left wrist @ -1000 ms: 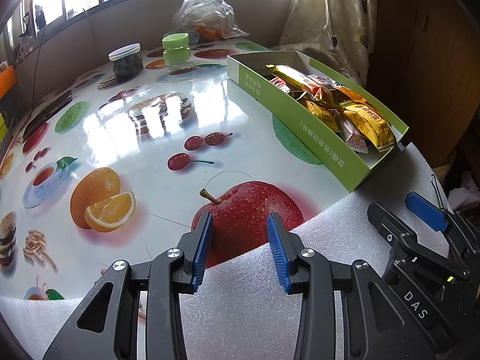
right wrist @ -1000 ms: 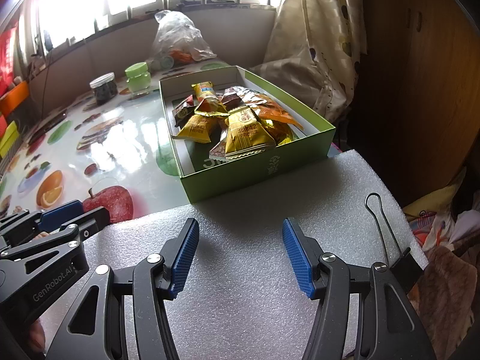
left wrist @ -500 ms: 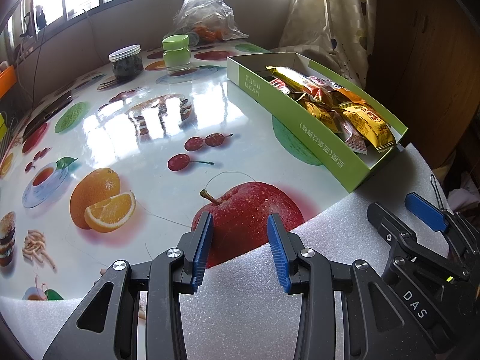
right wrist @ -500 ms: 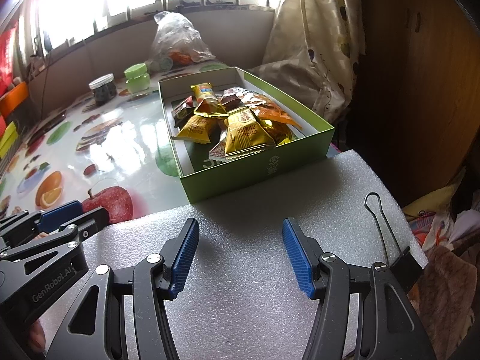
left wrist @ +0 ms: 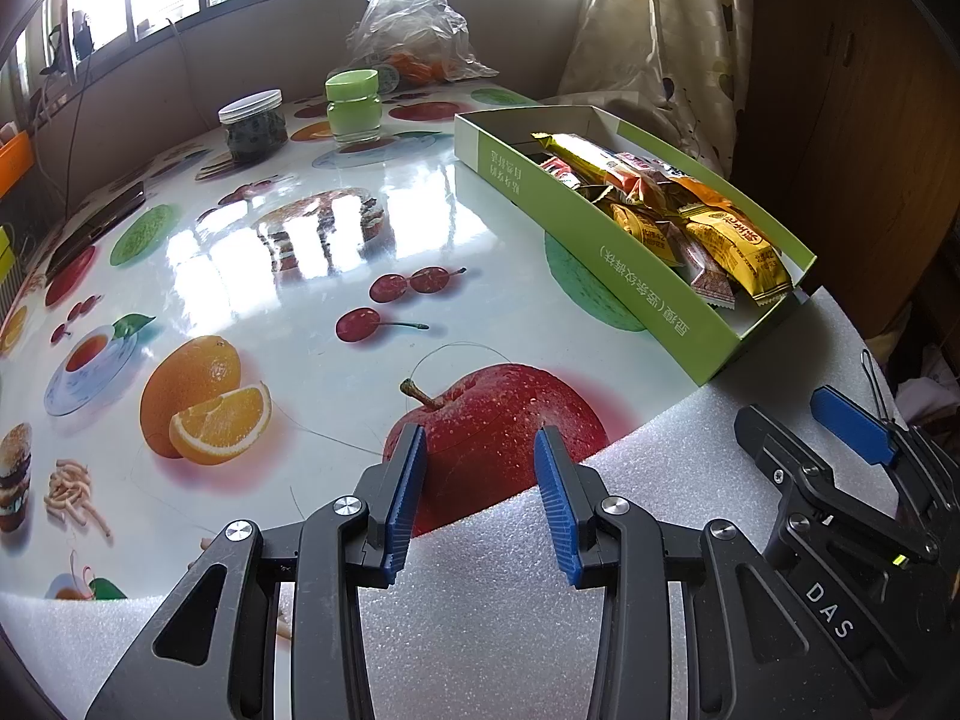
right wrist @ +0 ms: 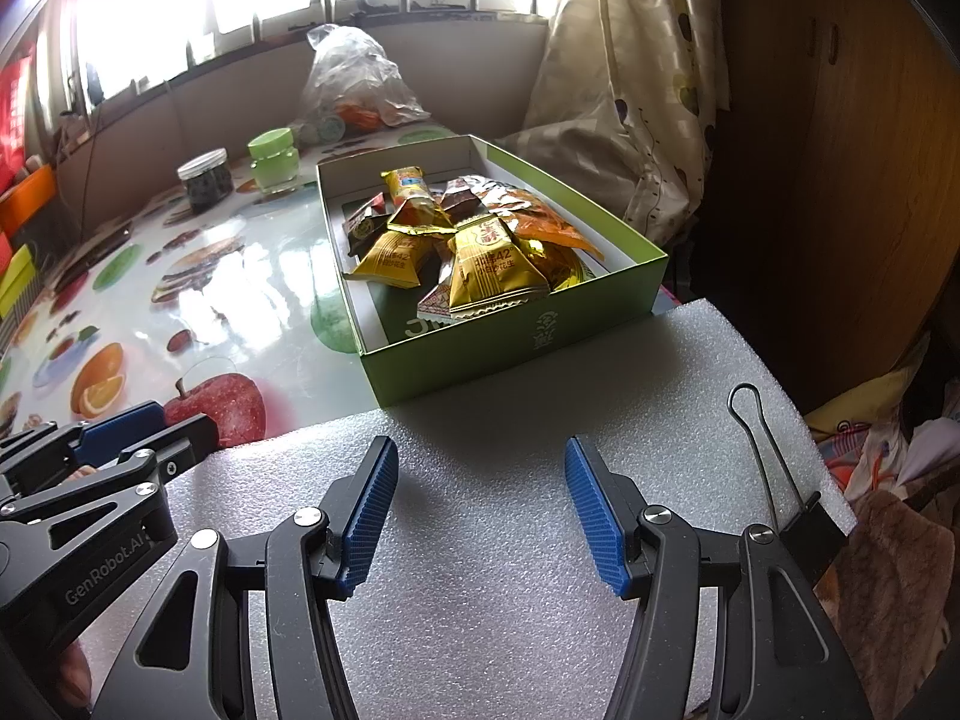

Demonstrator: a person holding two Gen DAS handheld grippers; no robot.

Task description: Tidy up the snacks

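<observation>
Covering most of both views, the table carries a glossy fruit-print cloth, with a white foam sheet laid over its near edge. Its largest container is the green cardboard box, open-topped, standing on the cloth with its near end touching the foam sheet. Inside lies a loose heap of snack packets: yellow wrappers in front, an orange one toward the right wall, dark brown ones toward the back, and part of the box floor bare on the left. Farther back, well apart from the box, stands a crumpled clear plastic bag with something orange inside, then a green-lidded jar and, just beside it, a clear jar with a white lid and dark contents.

Only the right wrist view looks down into the box and shows a black binder clip at the foam's right edge; only the left wrist view shows the printed apple, orange and cherries up close.

Both tools hang over the foam, empty: the left gripper with fingers parted narrowly, the right gripper with fingers spread wider.
</observation>
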